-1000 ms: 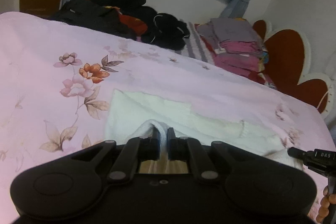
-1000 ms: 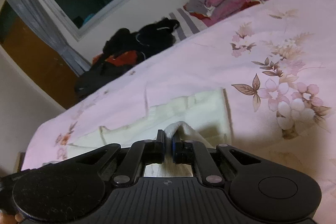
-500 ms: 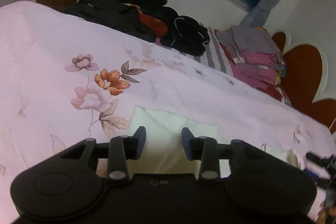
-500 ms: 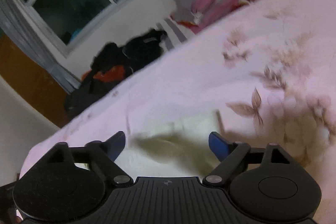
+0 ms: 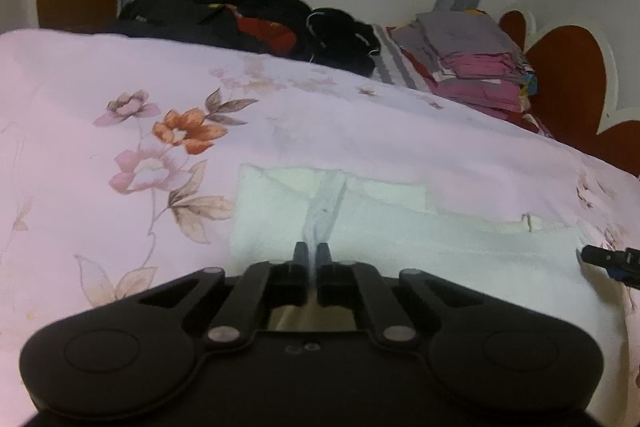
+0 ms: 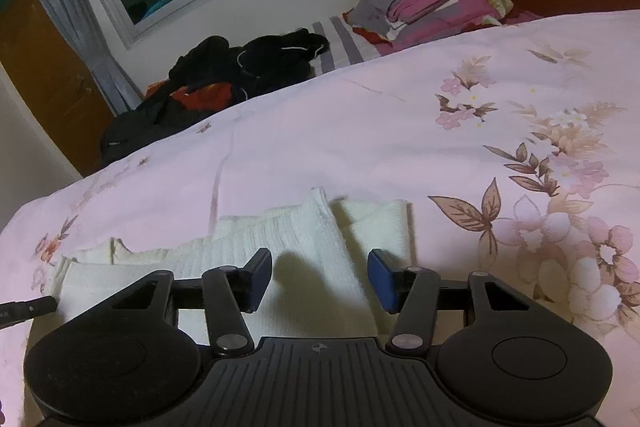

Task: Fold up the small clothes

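Observation:
A white ribbed garment (image 5: 400, 223) lies spread flat on the pink floral bedsheet (image 5: 100, 75). My left gripper (image 5: 312, 253) is shut on a raised fold near the garment's left end, and the pinched cloth runs up from between its fingers. In the right wrist view the same garment (image 6: 248, 239) lies under my right gripper (image 6: 320, 277). Its jaws are closing, with a ridge of the cloth between the blue pads (image 6: 380, 279), which do not press on it. One right fingertip (image 5: 596, 255) shows at the garment's right end.
A heap of dark clothes (image 5: 256, 15) lies at the far side of the bed, under the window. A folded stack of grey and pink laundry (image 5: 472, 67) sits by the red headboard (image 5: 568, 75). Floral sheet stretches left and right of the garment.
Both grippers held cloth a second ago, then let go and opened. Now the left has shut on a new fold lower down, and the right's jaws have narrowed around a ridge.

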A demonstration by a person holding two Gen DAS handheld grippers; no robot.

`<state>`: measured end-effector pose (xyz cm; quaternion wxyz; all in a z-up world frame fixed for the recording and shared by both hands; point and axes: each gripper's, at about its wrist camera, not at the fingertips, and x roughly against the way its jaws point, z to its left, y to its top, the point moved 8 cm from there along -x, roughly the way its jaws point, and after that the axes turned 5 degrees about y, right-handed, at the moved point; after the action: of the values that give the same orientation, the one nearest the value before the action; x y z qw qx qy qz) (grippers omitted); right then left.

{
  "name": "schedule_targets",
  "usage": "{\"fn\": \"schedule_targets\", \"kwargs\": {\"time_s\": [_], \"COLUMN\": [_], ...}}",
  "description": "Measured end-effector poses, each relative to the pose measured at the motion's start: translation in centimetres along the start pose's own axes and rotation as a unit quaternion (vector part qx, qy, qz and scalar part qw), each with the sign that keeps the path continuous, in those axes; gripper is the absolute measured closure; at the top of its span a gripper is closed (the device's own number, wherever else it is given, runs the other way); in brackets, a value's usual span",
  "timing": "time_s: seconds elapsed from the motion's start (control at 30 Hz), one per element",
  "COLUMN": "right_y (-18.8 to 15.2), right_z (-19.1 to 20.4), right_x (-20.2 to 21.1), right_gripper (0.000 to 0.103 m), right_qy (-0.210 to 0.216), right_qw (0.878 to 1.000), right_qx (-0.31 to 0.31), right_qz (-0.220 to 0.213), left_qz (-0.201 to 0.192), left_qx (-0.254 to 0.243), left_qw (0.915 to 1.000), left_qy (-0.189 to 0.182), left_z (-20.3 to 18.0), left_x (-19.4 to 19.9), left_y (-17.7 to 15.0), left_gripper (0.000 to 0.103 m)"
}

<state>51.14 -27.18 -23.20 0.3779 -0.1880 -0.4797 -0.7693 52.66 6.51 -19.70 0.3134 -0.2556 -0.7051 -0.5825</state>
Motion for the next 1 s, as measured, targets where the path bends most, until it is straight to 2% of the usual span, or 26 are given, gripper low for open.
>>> {"fn": "schedule_targets", "kwargs": {"time_s": [0.03,0.07,0.1,0.17,0.2,0.27,0.37,0.43,0.57,0.6,0.63,0.7,0.77,0.8,0.83,0.87,0.9,1.0], "right_y": [-0.1,0.2,0.2,0.4,0.5,0.8,0.6,0.5,0.8,1.1,1.3,1.7,1.9,1.9,1.8,1.7,1.6,0.8], "right_z": [0.1,0.0,0.1,0.3,0.5,1.0,0.3,-1.4,-1.7,-1.6,-1.5,-0.7,0.6,1.2,2.0,2.6,3.4,5.7], "right_x": [-0.2,-0.4,-0.5,-0.6,-0.5,0.0,-0.5,-0.8,0.0,0.6,1.0,1.7,2.2,2.3,2.4,2.4,2.5,2.1], "right_gripper": [0.075,0.082,0.086,0.088,0.097,0.098,0.098,0.098,0.098,0.098,0.098,0.098,0.095,0.085,0.055,0.04,0.032,0.032], "right_qy": [0.004,0.003,0.002,0.004,0.009,0.015,-0.041,-0.07,-0.052,-0.047,-0.041,-0.029,-0.014,-0.003,0.006,0.013,0.021,0.029], "right_qw": [1.0,1.0,1.0,1.0,1.0,1.0,0.998,0.997,0.998,0.998,0.998,0.998,0.998,0.998,0.998,0.998,0.997,0.996], "right_qx": [0.001,0.002,0.005,0.01,0.01,0.012,0.047,0.036,0.023,0.02,0.017,0.021,0.03,0.035,0.038,0.043,0.052,0.079], "right_qz": [0.005,0.006,0.006,0.002,-0.002,-0.017,-0.012,-0.009,-0.02,-0.03,-0.035,-0.043,-0.045,-0.042,-0.04,-0.042,-0.047,-0.037], "left_qz": [-0.005,-0.012,-0.019,-0.032,-0.034,-0.032,-0.029,-0.033,-0.028,-0.034,-0.04,-0.05,-0.056,-0.058,-0.061,-0.065,-0.067,-0.061], "left_qx": [-0.007,-0.012,-0.013,-0.005,0.005,0.017,0.013,0.017,0.003,0.001,0.002,0.006,0.002,-0.001,-0.005,-0.012,-0.02,-0.042], "left_qw": [1.0,0.9999,0.9997,0.9993,0.9992,0.9988,0.9984,0.998,0.9986,0.9983,0.998,0.9974,0.9969,0.997,0.997,0.9968,0.9967,0.997], "left_qy": [-0.002,0.0,0.004,0.017,0.021,0.033,0.046,0.052,0.046,0.047,0.049,0.051,0.055,0.051,0.048,0.046,0.042,0.023], "left_z": [-0.3,-0.5,-0.5,0.1,0.6,1.5,1.7,1.6,0.9,0.8,0.8,0.8,0.6,0.3,-0.1,-0.6,-1.1,-3.3], "left_x": [0.2,0.4,0.6,0.7,0.6,0.1,-0.6,-0.6,-0.3,0.1,0.6,1.4,2.3,2.7,3.3,3.7,4.0,4.7], "left_y": [0.0,0.2,0.3,0.7,0.8,0.7,-0.2,-0.3,-0.2,-0.1,0.1,0.5,0.8,0.9,0.9,1.0,1.0,0.6], "left_gripper": [0.1,0.1,0.1,0.1,0.1,0.1,0.1,0.1,0.096,0.091,0.081,0.076,0.071,0.069,0.069,0.069,0.069,0.069]}}
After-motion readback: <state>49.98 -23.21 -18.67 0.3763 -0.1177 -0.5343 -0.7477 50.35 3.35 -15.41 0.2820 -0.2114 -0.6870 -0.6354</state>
